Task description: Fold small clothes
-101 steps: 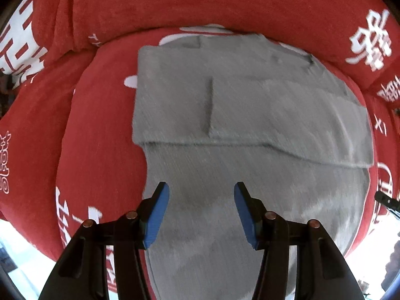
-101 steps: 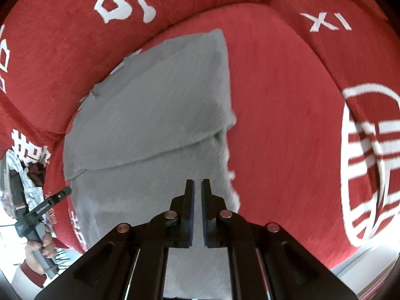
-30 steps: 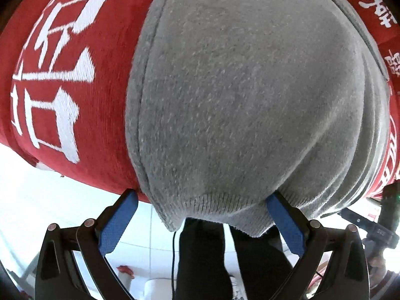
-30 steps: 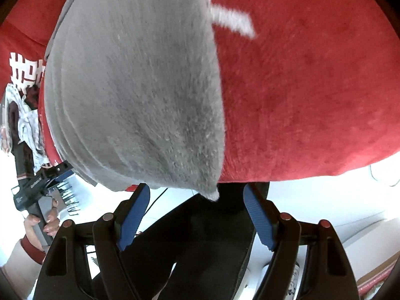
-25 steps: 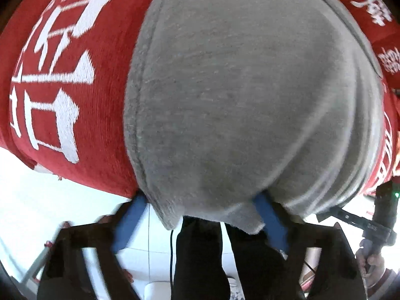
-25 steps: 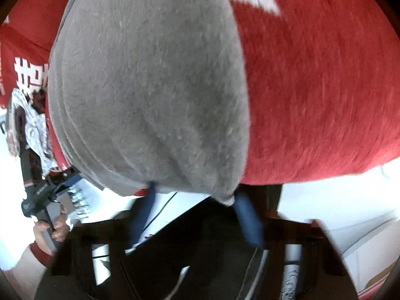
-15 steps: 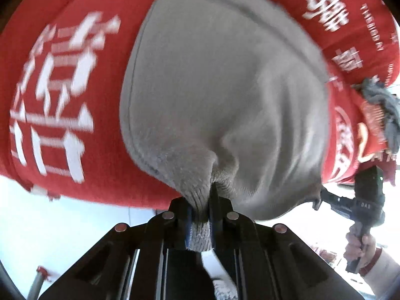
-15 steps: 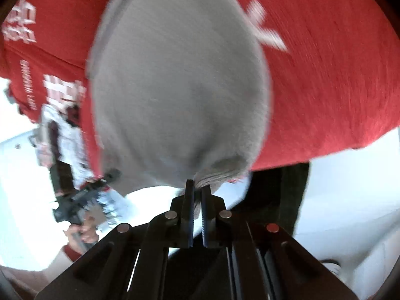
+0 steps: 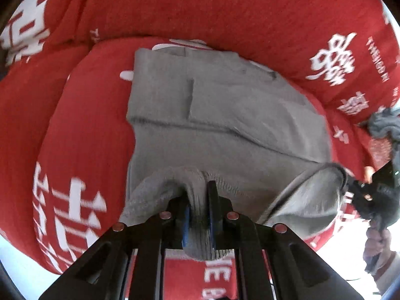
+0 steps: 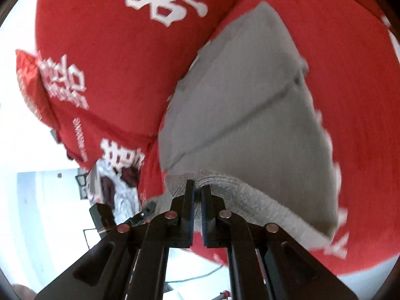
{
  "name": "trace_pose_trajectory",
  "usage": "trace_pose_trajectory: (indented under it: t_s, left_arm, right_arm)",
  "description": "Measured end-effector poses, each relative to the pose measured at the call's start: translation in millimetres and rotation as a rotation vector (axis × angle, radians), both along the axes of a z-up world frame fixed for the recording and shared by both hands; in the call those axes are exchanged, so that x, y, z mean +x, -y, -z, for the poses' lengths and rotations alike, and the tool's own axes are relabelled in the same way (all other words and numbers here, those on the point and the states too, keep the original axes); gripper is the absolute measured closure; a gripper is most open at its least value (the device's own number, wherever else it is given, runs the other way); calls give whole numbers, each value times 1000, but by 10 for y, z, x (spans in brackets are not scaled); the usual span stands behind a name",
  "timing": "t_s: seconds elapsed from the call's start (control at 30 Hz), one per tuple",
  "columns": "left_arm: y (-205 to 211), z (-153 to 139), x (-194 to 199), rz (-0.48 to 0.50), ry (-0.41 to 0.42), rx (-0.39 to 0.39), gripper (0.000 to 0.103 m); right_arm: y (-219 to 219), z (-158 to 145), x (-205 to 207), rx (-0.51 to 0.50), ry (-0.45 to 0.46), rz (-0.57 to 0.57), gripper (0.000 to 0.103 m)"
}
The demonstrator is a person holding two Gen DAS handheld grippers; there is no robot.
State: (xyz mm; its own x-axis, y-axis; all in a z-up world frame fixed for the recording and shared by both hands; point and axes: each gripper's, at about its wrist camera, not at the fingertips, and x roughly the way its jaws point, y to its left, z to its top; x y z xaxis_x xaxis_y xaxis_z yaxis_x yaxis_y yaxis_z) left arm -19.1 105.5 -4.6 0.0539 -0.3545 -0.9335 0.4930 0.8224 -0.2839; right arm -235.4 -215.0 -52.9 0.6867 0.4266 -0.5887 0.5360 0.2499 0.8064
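Now the grey knit garment [image 9: 225,115] is lying on the red cushion [image 9: 82,130], its near ribbed hem lifted clear of the cushion; the left gripper [image 9: 198,200] is pinching that hem at one corner, its jaws having just closed on the fabric; the right gripper [image 10: 197,195] is pinching the hem's other corner likewise; beyond the garment a red back cushion with white characters [image 9: 250,20] is rising.

Each wrist camera looked forward and down along its own fingers, close above the cushion [image 9: 82,130]. Both views shared the grey garment [image 9: 225,125] [image 10: 250,105], seen from opposite near corners.
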Motion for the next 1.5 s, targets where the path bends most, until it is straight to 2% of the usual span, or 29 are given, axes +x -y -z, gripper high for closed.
trace_pose_trajectory:
  t_s: [0.13,0.17,0.23,0.27,0.33,0.43,0.53,0.57,0.6,0.67,0.77,0.83,1.0,1.07,1.1,1.13,1.17,1.2,1.27,1.33,1.5]
  left_arm:
    - [123,71,225,-6,5,69,91]
    - [128,72,280,-19,13,90,88]
    - [114,39,347,-45,59,138,45]
    - [85,-32,385,-65,114,154,17]
    - [64,-121,413,-63,160,150,15]
    - [104,-152,508,-41,129,166,15]
    - [217,-84,548,13,83,186,15]
    - [268,-41,537,36,67,193,15]
    - [316,-6,510,58,52,195,15]
    - [443,97,472,102,29,196,15]
    - [616,268,399,177,11,212,15]
    - [694,325,348,227,15,220,15]
    - [736,371,235,351,62,238,15]
    - [782,448,197,412,90,268,15]
    - [795,479,204,425,102,282,17]
    - [820,508,193,441,122,302,25]
    - [835,525,184,452,127,305,67]
    - [840,548,191,456,97,295,94]
    - [806,501,217,423,84,250,94]
    - [728,337,261,381,72,180,94]
    - [554,-177,407,296,63,37,94]
  right_arm:
    - [217,177,296,5,-61,13,98]
    - [273,232,351,9,-82,15,98]
    - [344,322,372,23,-111,18,98]
    - [377,347,388,27,-124,16,98]
    - [409,370,393,30,-140,5,98]
    - [452,337,451,6,-171,-36,94]
    - [503,198,553,-109,-236,-114,93]
    - [506,124,599,-168,-252,-154,87]
    - [502,73,638,-209,-256,-186,65]
    - [477,6,734,-292,-261,-259,39]
    - [418,-1,834,-388,-290,-345,39]
    - [381,31,914,-418,-295,-370,39]
    - [286,141,1082,-474,-315,-416,41]
    - [216,219,1137,-510,-342,-435,41]
    - [188,254,1151,-521,-354,-437,42]
    - [160,278,1158,-536,-371,-436,43]
    - [113,288,1169,-575,-399,-435,50]
    - [75,272,1185,-603,-411,-437,66]
    - [-7,207,1186,-619,-415,-428,96]
    - [-92,95,1162,-668,-417,-421,96]
    - [-219,-406,1081,-761,-375,-386,96]
